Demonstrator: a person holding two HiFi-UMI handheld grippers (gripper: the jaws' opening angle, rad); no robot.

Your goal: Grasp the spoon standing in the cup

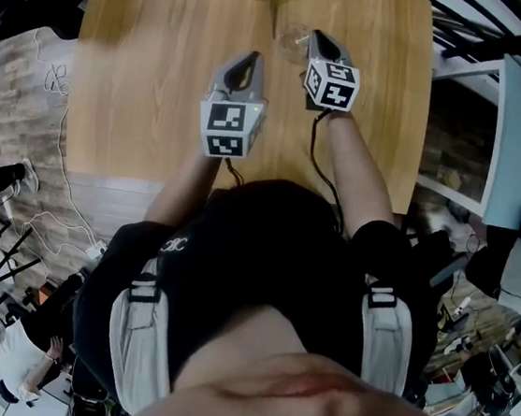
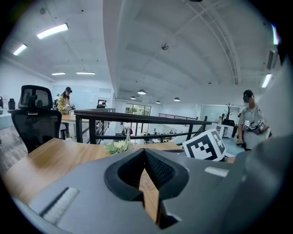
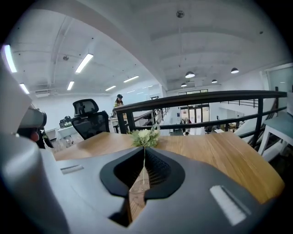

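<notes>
Our right gripper [image 3: 144, 151] has its jaws pressed together on the thin spoon [image 3: 144, 167]. The spoon stands straight up in the clear cup [image 1: 290, 39]. We see the cup near the far edge of the wooden table [image 1: 143, 94], a bit right of the middle. Just behind it, at the far edge, sits a small bunch of flowers [image 3: 144, 136]. Our left gripper [image 2: 145, 153] hangs over the table, left of the cup and nearer to us. Its jaws are closed with nothing in them. A black chair [image 3: 89, 121] stands beyond the table's far left corner.

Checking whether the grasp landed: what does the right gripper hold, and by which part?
The right gripper pinches the spoon by its thin handle, above the cup.
</notes>
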